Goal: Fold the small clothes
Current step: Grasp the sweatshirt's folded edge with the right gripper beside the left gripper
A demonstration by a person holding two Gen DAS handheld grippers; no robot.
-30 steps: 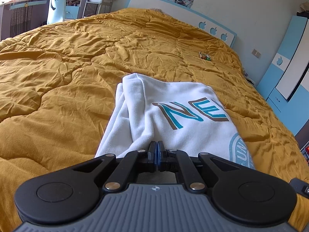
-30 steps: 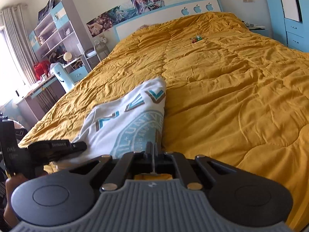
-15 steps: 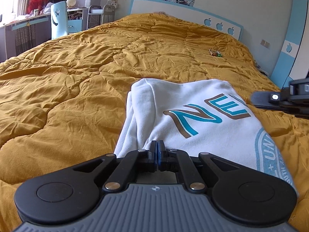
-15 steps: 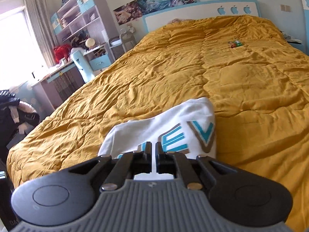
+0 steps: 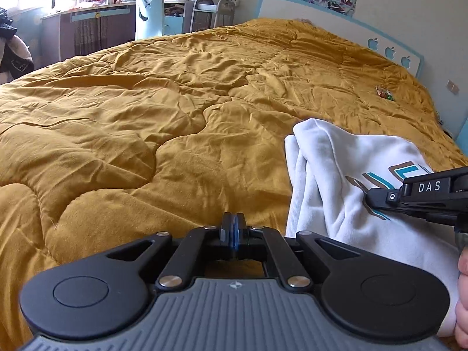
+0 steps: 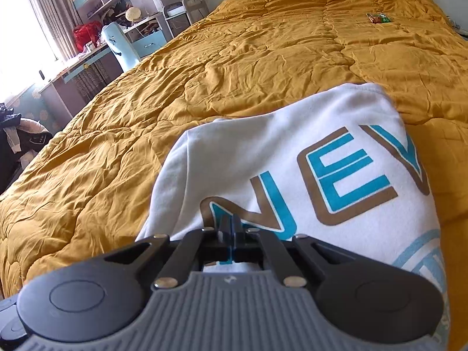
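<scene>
Left gripper (image 5: 233, 228) pinched empty, over quilt (image 5: 146, 122); white sweatshirt (image 5: 336, 181) off its right. Right gripper (image 6: 232, 234) pinched empty (resting above print). Risk: dragging unheld fabric, undoing fold.

Daylight floods in from the overexposed window (image 6: 17, 29) at the far left, blowing it out to white glare in both views. The rumpled mustard-yellow quilted bedspread (image 5: 146, 111) shows soft shadows in its creases, while fisheye distortion bends and darkens the corners.
</scene>
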